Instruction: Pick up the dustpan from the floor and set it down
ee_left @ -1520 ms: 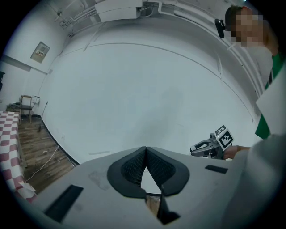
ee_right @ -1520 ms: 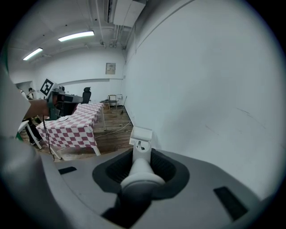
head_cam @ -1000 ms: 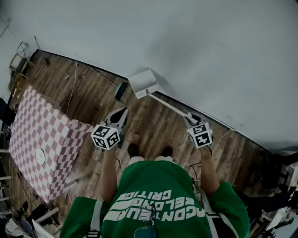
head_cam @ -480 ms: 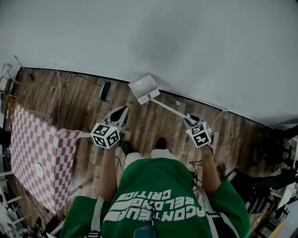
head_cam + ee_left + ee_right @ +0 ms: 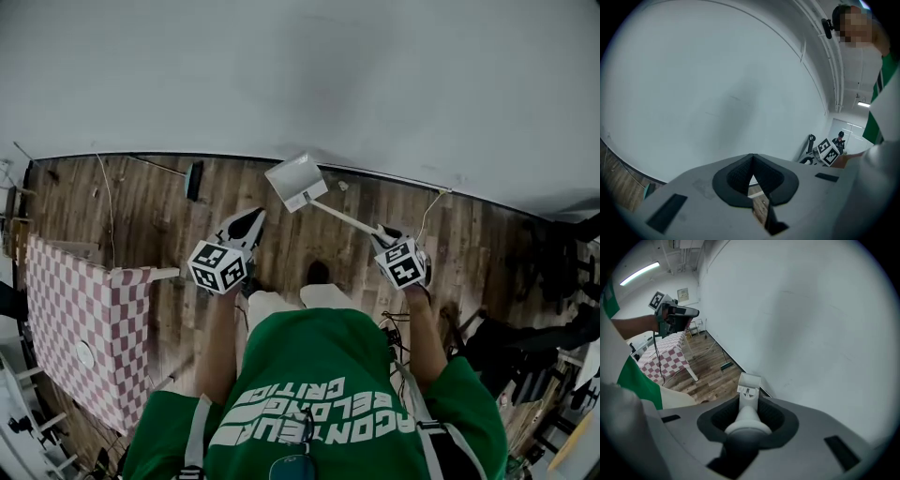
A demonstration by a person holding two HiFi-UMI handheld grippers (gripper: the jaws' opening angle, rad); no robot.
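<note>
Person standing on a wooden floor (image 5: 122, 202) beside a plain pale wall (image 5: 300, 75), green shirt (image 5: 319, 394) filling the bottom of the head view.

Right hand-held gripper (image 5: 381, 233): clamped on the dustpan (image 5: 298, 181). Its own view shows both jaws pressed against the near end of the white handle (image 5: 748, 414), which fills the gap between them. Gripper angled steeply downward.

Dustpan position: the long thin handle runs from the jaws forward and toward the person's left. The white pan sits at its far end, well ahead of the gripper and below it. In the head view the pan overlaps the line where floor meets wall. In the right gripper view it shows straight beyond the jaw tips against the baseboard. Cannot tell whether the pan touches the floor.

Left hand-held gripper (image 5: 256, 215): jaw tips meeting, nothing between them. It is held out ahead of the body on the person's left, just to the left of the pan and apart from it and the handle.

Also noted: what looks like a dark-headed broom (image 5: 194, 178) lying by the wall, left of the pan. Worktop (image 5: 66, 291) with a red-and-white check cloth at far left.
</note>
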